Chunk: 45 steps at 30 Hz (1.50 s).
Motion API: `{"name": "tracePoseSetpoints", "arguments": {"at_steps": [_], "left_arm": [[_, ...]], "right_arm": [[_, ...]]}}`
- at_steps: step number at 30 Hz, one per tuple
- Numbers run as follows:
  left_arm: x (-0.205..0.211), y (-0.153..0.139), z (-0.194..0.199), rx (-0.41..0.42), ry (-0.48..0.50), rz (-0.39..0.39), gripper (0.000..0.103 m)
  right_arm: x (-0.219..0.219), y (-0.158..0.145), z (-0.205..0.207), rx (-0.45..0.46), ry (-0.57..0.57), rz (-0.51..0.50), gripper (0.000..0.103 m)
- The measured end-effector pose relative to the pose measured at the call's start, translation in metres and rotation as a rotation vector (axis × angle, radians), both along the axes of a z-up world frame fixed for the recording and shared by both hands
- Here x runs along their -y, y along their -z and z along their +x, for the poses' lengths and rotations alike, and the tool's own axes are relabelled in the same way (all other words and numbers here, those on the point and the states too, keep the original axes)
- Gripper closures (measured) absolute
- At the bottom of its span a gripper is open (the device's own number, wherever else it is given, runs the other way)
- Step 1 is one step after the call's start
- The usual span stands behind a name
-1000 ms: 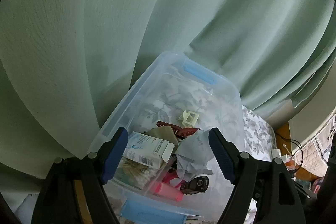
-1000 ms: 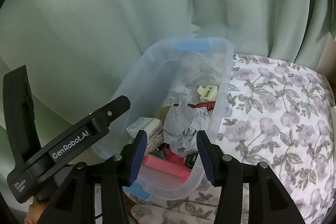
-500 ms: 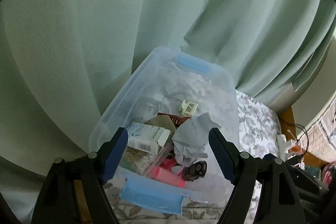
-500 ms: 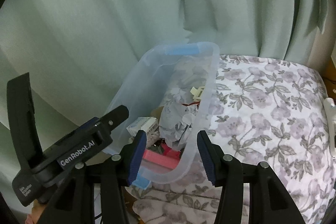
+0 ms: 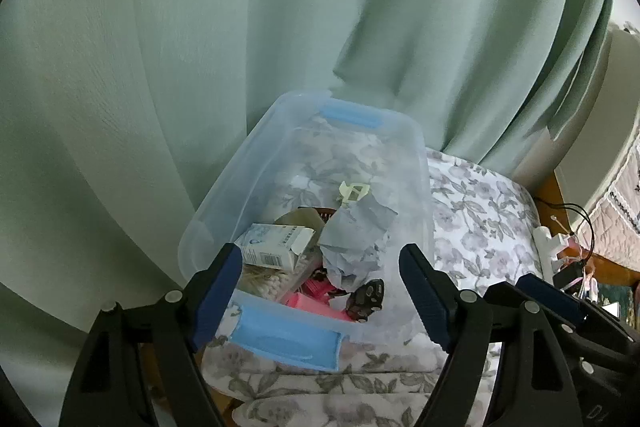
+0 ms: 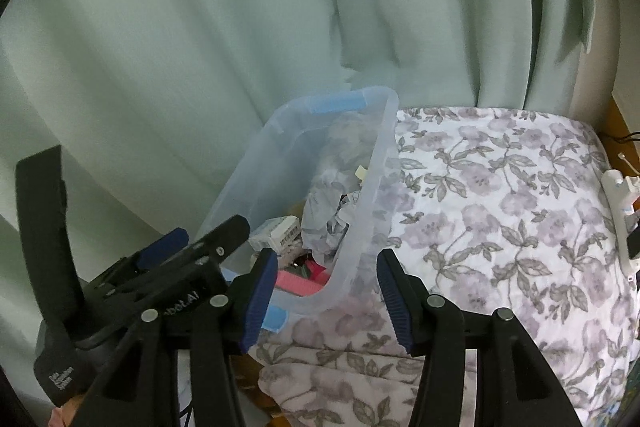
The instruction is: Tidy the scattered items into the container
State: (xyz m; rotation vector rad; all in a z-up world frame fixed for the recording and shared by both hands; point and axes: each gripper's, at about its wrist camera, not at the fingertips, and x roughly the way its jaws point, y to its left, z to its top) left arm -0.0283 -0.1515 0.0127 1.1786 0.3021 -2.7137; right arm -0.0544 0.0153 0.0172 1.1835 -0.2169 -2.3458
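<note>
A clear plastic container (image 5: 224, 215) with blue handles sits on a floral-covered surface by the curtain. Inside lie a white box (image 5: 274, 243), crumpled grey paper (image 5: 356, 239), a cream clip (image 5: 354, 191), a pink item (image 5: 310, 305), cotton swabs (image 5: 266, 281) and a dark key fob (image 5: 366, 301). My left gripper (image 5: 320, 293) is open and empty, above and in front of the container's near end. My right gripper (image 6: 328, 297) is open and empty over the container's (image 6: 374, 187) near right corner. The left gripper (image 6: 192, 247) shows beside it.
A pale green curtain (image 5: 280, 27) hangs close behind the container. The floral cloth (image 6: 500, 211) stretches to the right. A white power strip with cables (image 5: 550, 247) lies at the far right edge on wood. The cloth's front edge drops off below the grippers.
Both grippers have pulled back and up from the container, which now sits farther away with its near handle in view. Both stay open and empty.
</note>
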Motion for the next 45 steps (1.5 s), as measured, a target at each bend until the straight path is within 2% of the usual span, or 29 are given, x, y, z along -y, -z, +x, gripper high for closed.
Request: {"name": "tracePoseSetpoints", "arguments": {"at_steps": [6,11,22,24,26,29,39,43,45], "left_arm": [[-0.012,-0.008,0.008,-0.005,-0.013,-0.065,0.019],[-0.020,-0.014,0.012,-0.009,-0.015,-0.087,0.019],[-0.028,-0.015,0.011,0.003,0.007,-0.095,0.019],[-0.027,-0.014,0.011,0.005,0.009,-0.080,0.019],[-0.026,-0.013,0.012,0.004,0.011,-0.064,0.019],[-0.026,-0.011,0.012,0.006,0.017,-0.048,0.018],[-0.032,-0.003,0.013,0.025,0.046,-0.060,0.017],[-0.029,0.001,0.011,0.046,0.039,-0.047,0.008],[-0.028,0.002,0.012,0.050,0.035,-0.038,0.008]], "right_arm": [[-0.008,-0.004,0.007,-0.003,0.013,0.001,0.043],[-0.013,-0.006,0.011,-0.002,0.029,0.002,0.038],[-0.025,-0.003,0.011,0.034,0.056,0.012,0.023],[-0.027,-0.002,0.011,0.036,0.058,0.015,0.019],[-0.028,-0.001,0.011,0.038,0.061,0.018,0.008],[-0.029,0.000,0.011,0.037,0.064,0.026,0.000],[-0.029,0.000,0.014,0.031,0.058,0.066,0.000],[-0.030,0.002,0.013,0.033,0.057,0.068,0.000],[-0.030,0.001,0.013,0.034,0.057,0.068,0.000]]}}
